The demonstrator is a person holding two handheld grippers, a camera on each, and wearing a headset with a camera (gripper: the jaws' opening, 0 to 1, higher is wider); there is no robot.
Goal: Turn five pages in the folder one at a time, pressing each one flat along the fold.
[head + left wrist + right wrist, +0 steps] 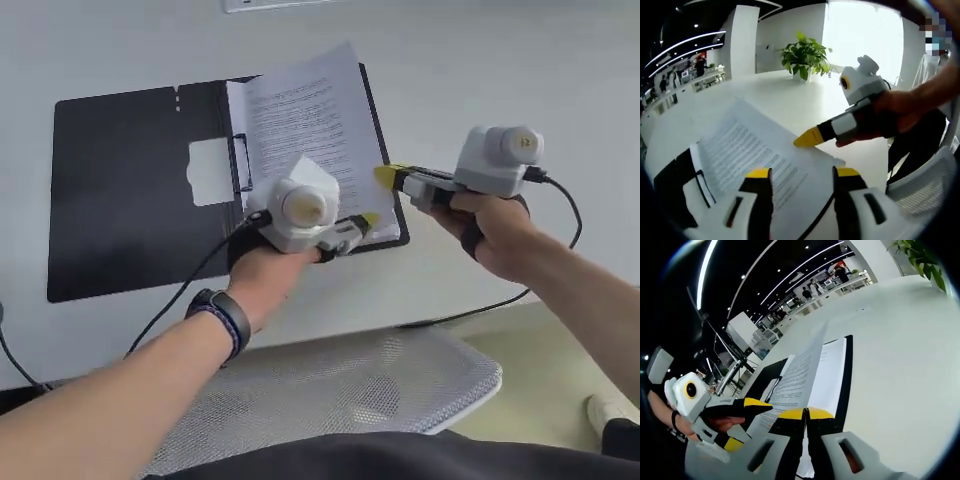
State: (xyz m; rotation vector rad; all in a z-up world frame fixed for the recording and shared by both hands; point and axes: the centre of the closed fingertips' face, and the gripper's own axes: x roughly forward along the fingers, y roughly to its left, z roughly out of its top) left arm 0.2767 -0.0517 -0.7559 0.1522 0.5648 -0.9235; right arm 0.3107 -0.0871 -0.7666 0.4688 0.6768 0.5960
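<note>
Black folder (120, 180) lies open, one page (300, 110) pinched in right gripper (388, 176).

An open-plan office: a big white table (785, 97) with a plant (802, 55) at 12 o'clock, desks (690, 80) with people (701, 64) at 10, strip lights (707, 265) overhead, a mesh chair (380, 385) at 6.

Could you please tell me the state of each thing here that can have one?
folder: open, lying flat on the table.
page: lifted off the stack, not yet turned over.
stack: lying flat in the folder's right half.
left gripper: open, over the stack's near corner.
right gripper: shut on the page's edge.
</note>
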